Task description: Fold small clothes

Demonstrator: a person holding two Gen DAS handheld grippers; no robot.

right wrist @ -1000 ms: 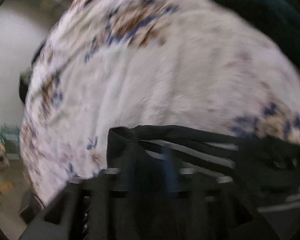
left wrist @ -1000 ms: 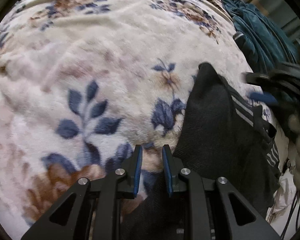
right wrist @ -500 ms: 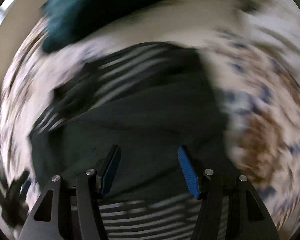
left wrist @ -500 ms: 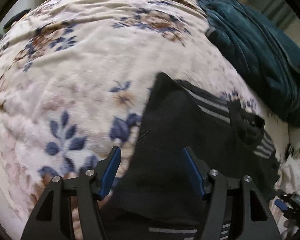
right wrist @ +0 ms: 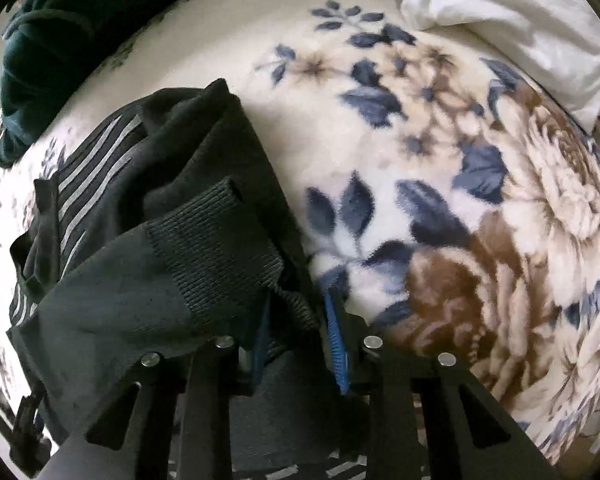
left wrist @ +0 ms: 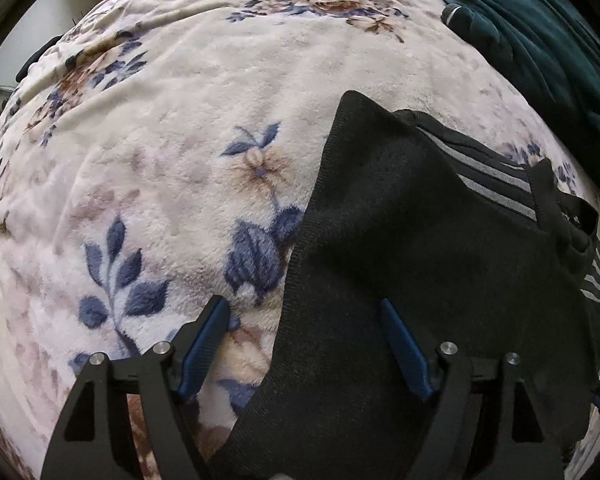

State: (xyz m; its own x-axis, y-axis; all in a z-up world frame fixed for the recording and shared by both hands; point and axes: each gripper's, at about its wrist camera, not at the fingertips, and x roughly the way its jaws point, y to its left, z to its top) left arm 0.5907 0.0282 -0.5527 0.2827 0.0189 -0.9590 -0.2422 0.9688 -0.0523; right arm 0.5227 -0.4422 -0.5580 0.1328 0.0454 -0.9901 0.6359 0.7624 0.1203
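- Left gripper [left wrist: 304, 344] spread wide over black sock [left wrist: 400, 264], holding nothing.
- Right gripper [right wrist: 296, 328] clamped on ribbed cuff [right wrist: 216, 248].
- Risk: thin pinch slipping, fold springing apart on the plush blanket [left wrist: 172, 152].

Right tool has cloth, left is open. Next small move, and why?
Probably carry the right tool across the black garment to lay the ribbed cuff over it. That tool is shut on the cuff, with the fabric lifted and draped over its frame. The left tool is open, straddling the garment's left edge on the floral blanket, and could pin that edge down.
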